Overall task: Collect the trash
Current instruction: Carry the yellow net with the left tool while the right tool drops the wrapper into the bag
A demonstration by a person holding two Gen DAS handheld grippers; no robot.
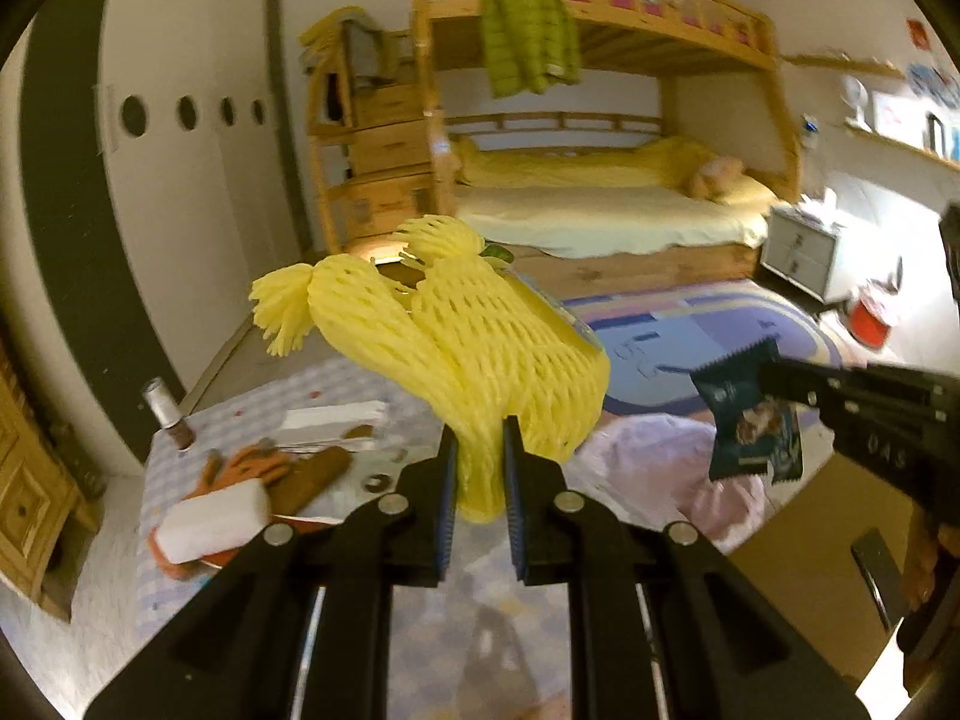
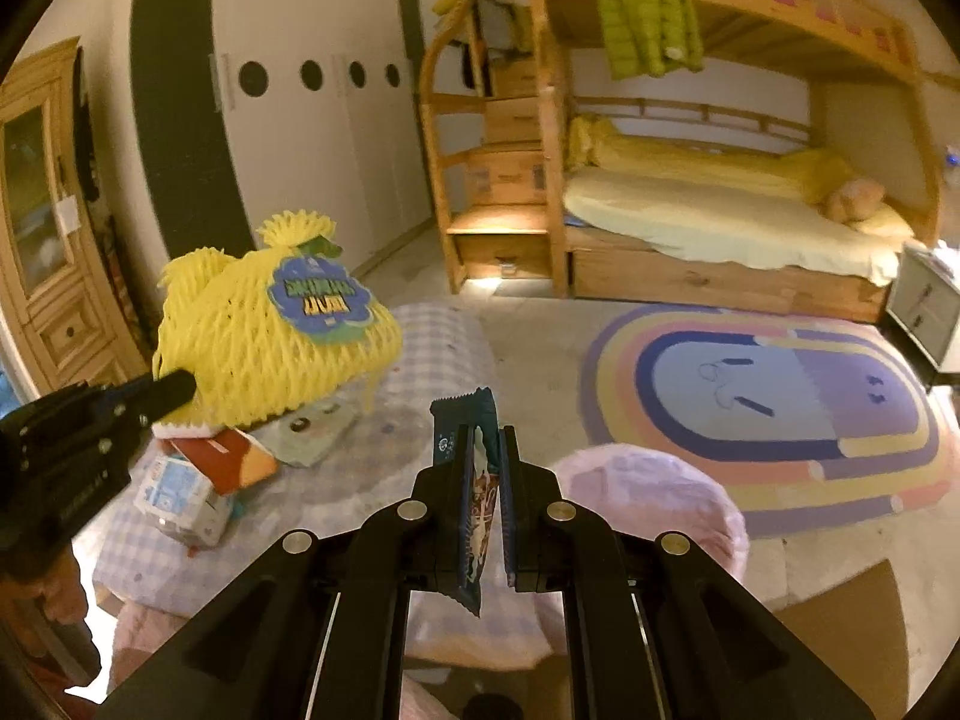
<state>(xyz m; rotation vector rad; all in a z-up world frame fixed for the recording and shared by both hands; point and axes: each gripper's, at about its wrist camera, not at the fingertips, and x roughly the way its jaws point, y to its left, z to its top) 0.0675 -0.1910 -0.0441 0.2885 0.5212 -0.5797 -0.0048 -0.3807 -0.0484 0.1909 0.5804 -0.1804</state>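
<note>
My left gripper (image 1: 480, 450) is shut on a yellow foam fruit net (image 1: 480, 348) and holds it in the air above the checkered table. The net, with a blue-green label, also shows in the right wrist view (image 2: 270, 342), with the left gripper (image 2: 174, 390) at its lower left. My right gripper (image 2: 483, 456) is shut on a dark blue snack wrapper (image 2: 474, 516), held upright between the pads. The wrapper also shows in the left wrist view (image 1: 750, 414), with the right gripper (image 1: 774, 378) coming in from the right.
The checkered table (image 1: 360, 378) carries an orange glove (image 1: 264, 468), a white foam block (image 1: 216, 522) and a small bottle (image 1: 168, 414). A milk carton (image 2: 180, 498) and a red packet (image 2: 228, 456) lie there too. A pink bag (image 2: 654, 492) and a cardboard box (image 2: 852, 630) sit below.
</note>
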